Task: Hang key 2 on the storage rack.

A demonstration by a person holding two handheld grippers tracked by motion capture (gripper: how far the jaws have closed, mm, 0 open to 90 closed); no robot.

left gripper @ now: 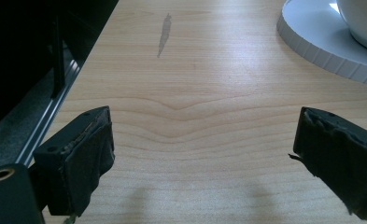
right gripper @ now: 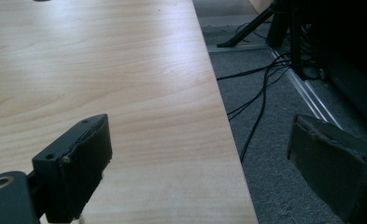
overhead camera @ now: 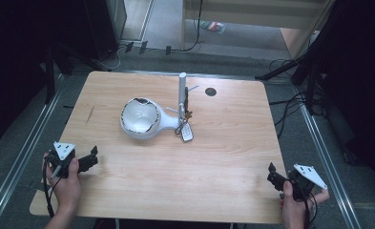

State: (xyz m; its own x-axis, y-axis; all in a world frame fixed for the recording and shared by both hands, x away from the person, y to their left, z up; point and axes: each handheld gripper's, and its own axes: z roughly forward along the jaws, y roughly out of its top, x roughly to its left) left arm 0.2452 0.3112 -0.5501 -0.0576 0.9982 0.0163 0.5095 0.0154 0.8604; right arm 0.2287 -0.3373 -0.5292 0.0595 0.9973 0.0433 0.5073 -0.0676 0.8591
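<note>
A white bowl-shaped object (overhead camera: pixel 139 117) sits on a round white base at the table's middle back, joined to an upright white post (overhead camera: pixel 182 90). Dark cords hang on the post, and a small white fob (overhead camera: pixel 187 133) lies at its foot. My left gripper (overhead camera: pixel 94 157) rests at the near left, open and empty, pointing right. In the left gripper view the jaws (left gripper: pixel 204 135) stand wide apart over bare wood, with the white base (left gripper: pixel 312 42) and bowl (left gripper: pixel 363 21) at upper right. My right gripper (overhead camera: pixel 272 172) is open at the near right corner; its jaws (right gripper: pixel 202 135) straddle the table's right edge.
The light wooden table (overhead camera: pixel 223 157) has a black round grommet (overhead camera: pixel 210 91) at the back and a grey smear (left gripper: pixel 164 35) near its left side. Metal rails run along both sides. Cables (right gripper: pixel 260 88) lie on the grey carpet to the right.
</note>
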